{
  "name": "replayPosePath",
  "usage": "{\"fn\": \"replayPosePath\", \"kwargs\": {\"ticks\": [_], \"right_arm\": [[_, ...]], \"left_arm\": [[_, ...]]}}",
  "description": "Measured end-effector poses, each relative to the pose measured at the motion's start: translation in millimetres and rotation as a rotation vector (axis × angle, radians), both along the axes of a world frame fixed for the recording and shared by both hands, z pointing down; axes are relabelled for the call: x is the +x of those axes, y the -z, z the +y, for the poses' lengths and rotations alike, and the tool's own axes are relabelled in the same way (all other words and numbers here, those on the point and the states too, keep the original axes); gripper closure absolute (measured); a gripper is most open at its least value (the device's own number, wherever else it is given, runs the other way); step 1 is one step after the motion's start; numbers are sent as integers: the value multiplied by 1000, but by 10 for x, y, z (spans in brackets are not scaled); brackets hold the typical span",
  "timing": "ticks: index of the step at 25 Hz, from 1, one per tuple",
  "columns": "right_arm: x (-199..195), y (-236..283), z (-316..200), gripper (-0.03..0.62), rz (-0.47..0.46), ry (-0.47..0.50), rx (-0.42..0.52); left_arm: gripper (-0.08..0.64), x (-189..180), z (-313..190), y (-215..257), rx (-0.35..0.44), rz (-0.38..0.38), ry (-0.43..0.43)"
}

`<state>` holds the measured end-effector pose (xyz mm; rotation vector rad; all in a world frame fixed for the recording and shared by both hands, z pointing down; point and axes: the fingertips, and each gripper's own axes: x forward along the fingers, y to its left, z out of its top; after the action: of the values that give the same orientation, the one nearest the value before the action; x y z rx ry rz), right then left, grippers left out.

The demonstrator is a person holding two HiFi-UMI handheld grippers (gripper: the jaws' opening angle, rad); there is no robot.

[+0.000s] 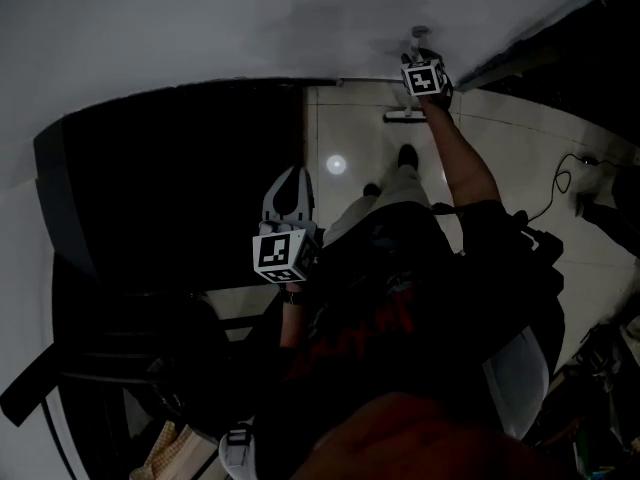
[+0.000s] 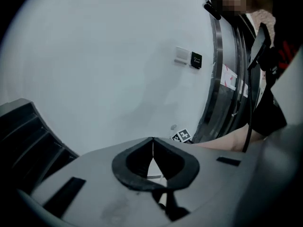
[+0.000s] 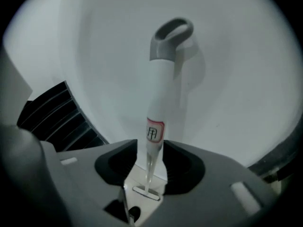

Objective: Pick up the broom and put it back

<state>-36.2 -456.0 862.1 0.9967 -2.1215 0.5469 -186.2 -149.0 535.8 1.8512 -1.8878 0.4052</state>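
The broom (image 3: pixel 158 93) stands upright against the white wall, a white handle with a red-edged label and a grey loop on top. Its flat head (image 3: pixel 147 191) rests on the floor below. My right gripper (image 3: pixel 150 148) is open, its jaws standing wide on either side of the handle without pressing it. In the head view the right gripper (image 1: pixel 422 63) is stretched far forward at the broom (image 1: pixel 405 115) by the wall. My left gripper (image 1: pixel 293 178) hangs near the body, shut and empty; in its own view its tips (image 2: pixel 152 142) meet with nothing between them.
A large black slatted unit (image 1: pixel 180 188) stands to the left of the broom along the wall (image 1: pixel 200 28). Pale floor tiles (image 1: pixel 350 168) run ahead, with a cable (image 1: pixel 560 183) at the right. The left gripper view shows a wall switch (image 2: pixel 181 55) and a metal door frame (image 2: pixel 220 79).
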Motion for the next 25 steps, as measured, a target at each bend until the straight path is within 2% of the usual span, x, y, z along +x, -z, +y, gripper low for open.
{"fn": "replayPosePath", "kwargs": {"ticks": [1,2,5,10,12,16,21,25], "right_arm": [[-31,-5,-67,478,9,-19,10],[-37,10,-82,489,12,-37,24],[15,191,188,491,-16,-61,64],[129,964,1099,491,-74,-56,137],[289,1321,1310,491,-98,-52,178],[504,2274,1418,491,-169,-41,305],[355,3560,1516,491,-275,-41,438],[276,4259,1549,491,-348,-45,572]], "left_arm": [[552,-64,-1,-5,-2,5,5],[552,-115,-2,-15,-1,15,5],[552,-209,-56,-20,26,53,-18],[552,-339,-422,244,127,100,-98],[552,-308,-650,362,179,115,-143],[552,-220,-950,518,238,131,-205],[552,-228,-1026,620,271,155,-244],[552,-71,-1057,684,278,171,-334]]}}
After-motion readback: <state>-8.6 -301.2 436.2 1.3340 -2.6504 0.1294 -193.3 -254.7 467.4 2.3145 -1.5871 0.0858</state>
